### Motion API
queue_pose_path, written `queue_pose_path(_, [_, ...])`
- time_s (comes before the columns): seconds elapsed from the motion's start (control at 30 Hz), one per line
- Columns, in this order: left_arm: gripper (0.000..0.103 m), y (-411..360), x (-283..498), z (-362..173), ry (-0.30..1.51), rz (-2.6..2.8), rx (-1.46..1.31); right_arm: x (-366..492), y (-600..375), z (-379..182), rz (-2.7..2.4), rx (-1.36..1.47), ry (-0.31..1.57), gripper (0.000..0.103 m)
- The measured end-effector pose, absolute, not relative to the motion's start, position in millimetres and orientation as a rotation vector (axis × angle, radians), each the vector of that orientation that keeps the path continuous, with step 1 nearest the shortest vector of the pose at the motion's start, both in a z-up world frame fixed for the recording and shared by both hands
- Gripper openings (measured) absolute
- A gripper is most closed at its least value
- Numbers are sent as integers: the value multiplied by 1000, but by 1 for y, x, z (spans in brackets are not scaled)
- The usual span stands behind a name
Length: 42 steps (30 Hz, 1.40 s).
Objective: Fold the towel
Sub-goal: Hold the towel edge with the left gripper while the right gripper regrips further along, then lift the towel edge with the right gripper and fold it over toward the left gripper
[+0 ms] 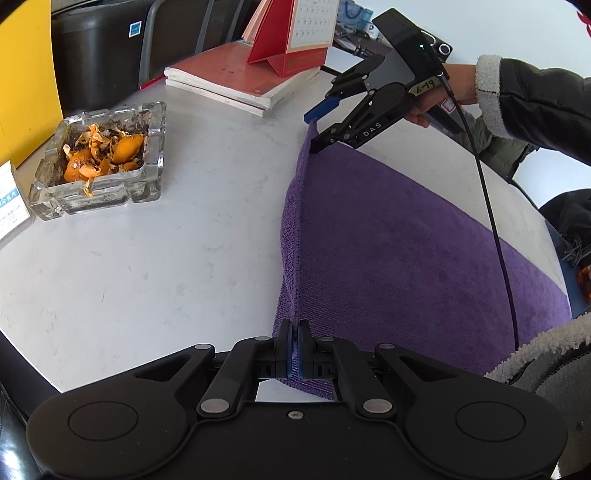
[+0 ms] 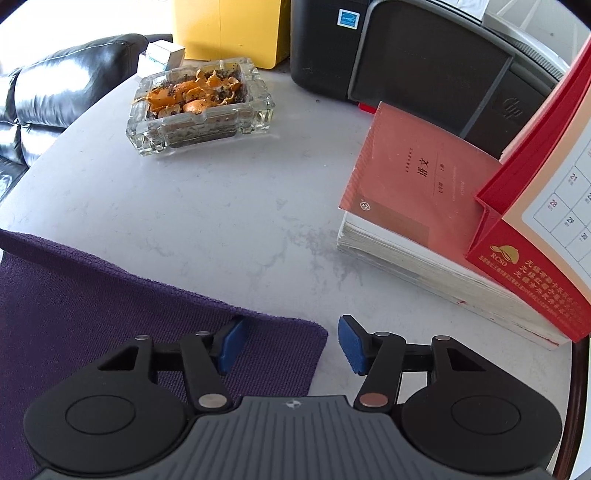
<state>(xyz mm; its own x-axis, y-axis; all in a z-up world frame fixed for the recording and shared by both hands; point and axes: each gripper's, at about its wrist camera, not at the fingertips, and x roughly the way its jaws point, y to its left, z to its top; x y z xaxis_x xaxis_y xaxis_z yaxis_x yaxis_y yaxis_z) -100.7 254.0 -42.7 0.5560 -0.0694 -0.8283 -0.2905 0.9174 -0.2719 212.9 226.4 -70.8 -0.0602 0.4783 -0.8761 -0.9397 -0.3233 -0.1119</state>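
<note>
A purple towel (image 1: 399, 251) lies folded on the white table (image 1: 147, 258), its doubled edge running away from my left gripper. My left gripper (image 1: 294, 345) is shut on the near corner of that edge. My right gripper (image 1: 314, 133) is open at the far corner of the same edge, its blue pads apart. In the right wrist view the right gripper (image 2: 291, 345) is open, its jaws spread either side of the towel's corner (image 2: 303, 339), which lies flat on the table. The towel (image 2: 110, 314) fills the lower left of that view.
A glass ashtray (image 1: 99, 158) full of orange peel stands left of the towel; it also shows in the right wrist view (image 2: 199, 107). A stack of books (image 2: 424, 206) with a red desk calendar (image 2: 535, 221) stands behind. A black printer (image 2: 424, 55) and yellow box (image 2: 229, 29) line the back.
</note>
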Motion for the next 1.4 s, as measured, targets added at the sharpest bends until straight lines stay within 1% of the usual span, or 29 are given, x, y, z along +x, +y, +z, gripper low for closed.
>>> queue_pose_path(0.23, [0,253,-99,-44,989,130,-401,218,236,-71,1676,-1104,634,58])
queue_pose_path(0.4, [0,253,-98,-45,993,127,-399,223,243,-72,1699,-1117,688,57])
queue_pose_path(0.43, [0,254,-98,-45,993,127,-399,224,244,-72,1711,-1117,703,54])
queue_pose_path(0.47, [0,254,-98,-45,993,127,-399,224,244,-71,1718,-1116,714,48])
queue_pose_path(0.57, [0,256,-98,-47,994,131,-401,222,243,-70,1720,-1128,713,42])
queue_pose_path(0.63, [0,257,-98,-48,996,133,-403,221,242,-69,1710,-1145,707,32])
queue_pose_path(0.7, [0,257,-98,-49,999,133,-406,219,240,-68,1706,-1165,706,25])
queue_pose_path(0.73, [0,258,-97,-50,999,133,-408,216,238,-68,1697,-1183,694,19])
queue_pose_path(0.8, [0,258,-97,-52,997,131,-409,211,234,-66,1670,-1207,662,13])
queue_pose_path(0.87, [0,259,-96,-54,997,133,-416,207,230,-65,1633,-1220,635,11])
queue_pose_path(0.9, [0,260,-95,-56,997,139,-422,204,229,-64,1615,-1225,622,3])
queue_pose_path(1.13, [0,267,-95,-62,980,168,-471,178,206,-58,1486,-1208,471,2])
queue_pose_path(1.3, [0,259,-98,-51,947,132,-450,169,184,-44,1415,-1150,461,2])
queue_pose_path(1.4, [0,251,-101,-39,921,98,-435,164,162,-25,1363,-1092,453,2])
